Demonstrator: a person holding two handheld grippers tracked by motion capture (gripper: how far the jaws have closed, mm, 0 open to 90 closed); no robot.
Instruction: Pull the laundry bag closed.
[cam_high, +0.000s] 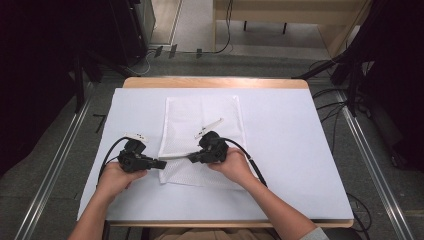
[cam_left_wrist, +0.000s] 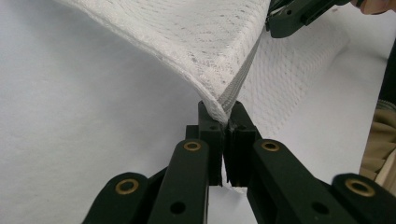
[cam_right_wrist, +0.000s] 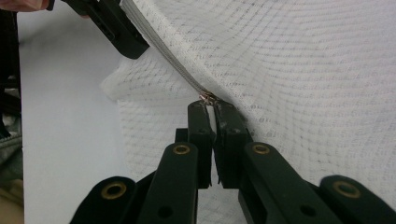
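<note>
Both tools clamp the white mesh bag (cam_high: 200, 135): left tool (cam_left_wrist: 226, 120) on its corner, right tool (cam_right_wrist: 211, 103) on its zipper pull.

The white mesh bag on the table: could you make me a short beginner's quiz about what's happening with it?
1. True or false: the left gripper is shut on the white mesh bag.
2. What runs along the bag between the two grippers: A a zipper, B a rope, C a ribbon?
3. Fill in: the right gripper pinches the small metal ____ of the zipper.

Key: 1 true; 2 A; 3 pull. The bag lies on the white table cover, its near edge lifted taut between the grippers.
</note>
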